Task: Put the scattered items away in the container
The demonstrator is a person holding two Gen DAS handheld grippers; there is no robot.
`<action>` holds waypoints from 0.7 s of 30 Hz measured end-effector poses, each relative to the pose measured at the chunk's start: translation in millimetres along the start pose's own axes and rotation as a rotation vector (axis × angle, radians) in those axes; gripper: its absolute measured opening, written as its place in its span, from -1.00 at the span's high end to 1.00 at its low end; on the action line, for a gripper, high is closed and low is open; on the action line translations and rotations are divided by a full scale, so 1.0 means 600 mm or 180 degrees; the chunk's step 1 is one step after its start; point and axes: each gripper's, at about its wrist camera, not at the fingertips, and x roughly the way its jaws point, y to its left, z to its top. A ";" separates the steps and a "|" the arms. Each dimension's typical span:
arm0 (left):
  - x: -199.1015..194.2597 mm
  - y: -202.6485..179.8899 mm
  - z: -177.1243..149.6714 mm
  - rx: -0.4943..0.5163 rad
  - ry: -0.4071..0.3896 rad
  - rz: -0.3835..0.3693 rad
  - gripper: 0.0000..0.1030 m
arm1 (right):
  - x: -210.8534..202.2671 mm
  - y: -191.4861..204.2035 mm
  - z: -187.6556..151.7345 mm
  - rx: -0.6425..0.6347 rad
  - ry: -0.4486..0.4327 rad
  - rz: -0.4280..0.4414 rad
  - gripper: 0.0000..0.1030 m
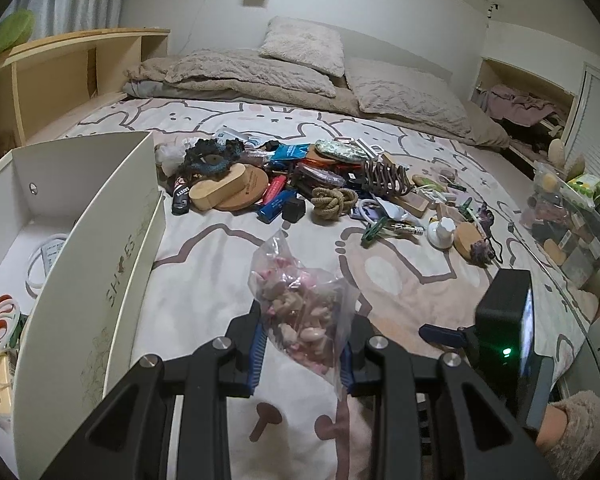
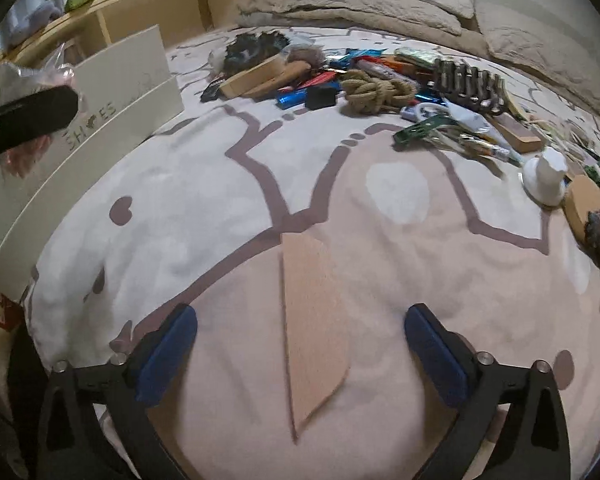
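Left tongs [image 1: 302,344] clamp our clear plastic bag of pink bits [image 1: 300,312] beside the white cardboard shoebox [image 1: 100,240] | right tongs [image 2: 300,348] gape empty over the bed [image 2: 220,184] | risk: slippery film slides free before the box.

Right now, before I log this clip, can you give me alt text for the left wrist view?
The left tool is shut on a clear plastic bag of pink and beige pieces, held above a cartoon-print bedspread. A white cardboard shoe box stands open at the left, a few items inside. A heap of scattered small items lies further up the bed.
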 end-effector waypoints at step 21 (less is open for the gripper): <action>0.008 0.014 -0.007 -0.0070 0.0067 0.0014 0.42 | -0.018 0.008 0.002 0.0024 -0.0254 -0.0245 -0.07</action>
